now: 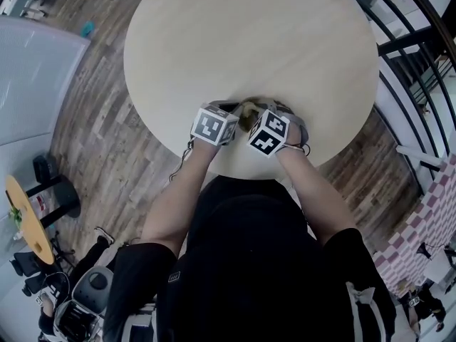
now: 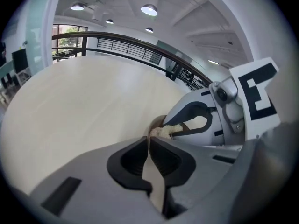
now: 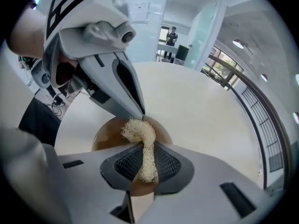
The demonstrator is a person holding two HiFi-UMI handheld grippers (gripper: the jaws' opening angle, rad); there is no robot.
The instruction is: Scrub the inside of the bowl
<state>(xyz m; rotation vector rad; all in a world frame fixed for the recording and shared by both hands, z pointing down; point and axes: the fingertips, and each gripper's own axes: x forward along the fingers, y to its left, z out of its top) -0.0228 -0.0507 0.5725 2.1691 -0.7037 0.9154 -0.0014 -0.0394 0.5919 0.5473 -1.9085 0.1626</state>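
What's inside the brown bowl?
A pale, stringy scrubber dips into the bowl, pinched by the right gripper. That gripper covers much of the bowl's bottom, so anything else in there stays hidden.

Bowl (image 3: 108,133) sits on table (image 1: 249,34); the table edge on the person's side runs close by the bowl.
L gripper (image 3: 141,115): left of bowl in head view, tips meeting on bowl's rim.
R gripper (image 3: 142,154): right of bowl, jaws at the rim opp. the L tips.
Scrubber (image 3: 140,136): betw. R jaws, free end inside bowl.
Railing (image 1: 417,41): well right of bowl, off table.
Small table (image 1: 28,219): well left of bowl, on floor.
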